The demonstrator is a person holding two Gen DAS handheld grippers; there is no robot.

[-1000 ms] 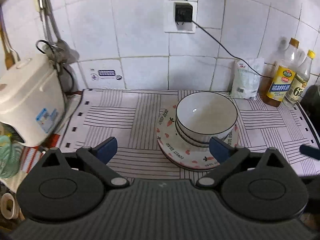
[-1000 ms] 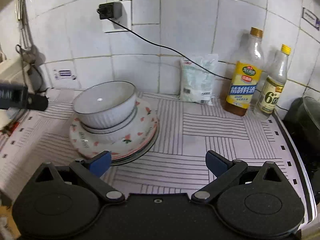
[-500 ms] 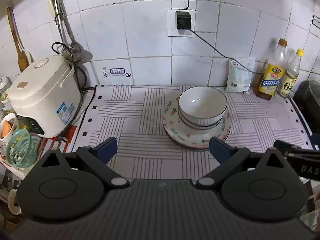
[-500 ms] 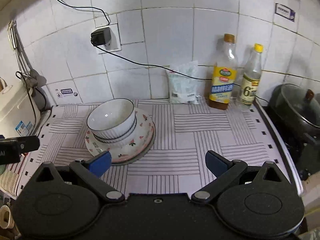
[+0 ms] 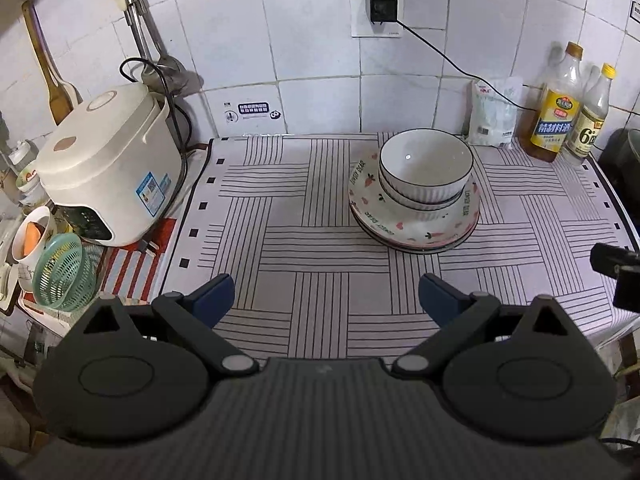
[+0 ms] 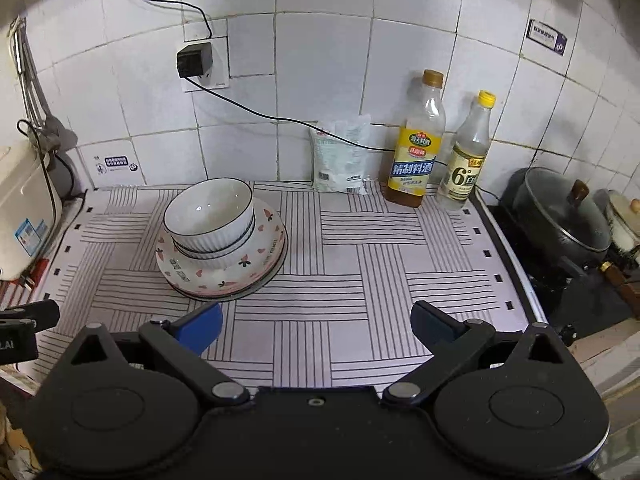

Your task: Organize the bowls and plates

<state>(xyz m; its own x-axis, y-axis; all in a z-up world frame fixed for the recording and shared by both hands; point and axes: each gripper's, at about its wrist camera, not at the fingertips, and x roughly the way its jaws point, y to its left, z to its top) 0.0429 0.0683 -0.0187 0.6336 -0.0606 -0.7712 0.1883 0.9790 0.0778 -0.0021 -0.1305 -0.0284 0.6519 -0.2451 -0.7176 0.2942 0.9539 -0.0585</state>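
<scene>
Two white ribbed bowls (image 5: 425, 168) (image 6: 210, 216) are nested on a stack of patterned plates (image 5: 414, 222) (image 6: 224, 272) on the striped mat. My left gripper (image 5: 326, 300) is open and empty, held back near the counter's front edge, well short of the stack. My right gripper (image 6: 316, 330) is open and empty too, hovering at the front with the stack ahead to its left. Each gripper's tip shows at the other view's side edge.
A white rice cooker (image 5: 104, 164) stands at the left with a green basket (image 5: 64, 276) and cup beside it. A white bag (image 6: 340, 156) and two bottles (image 6: 418, 144) line the tiled wall. A lidded pot (image 6: 560, 216) sits on the stove at the right.
Both grippers have pulled back and up from the stack, which now looks smaller and farther. The bowls and plates have not moved.
</scene>
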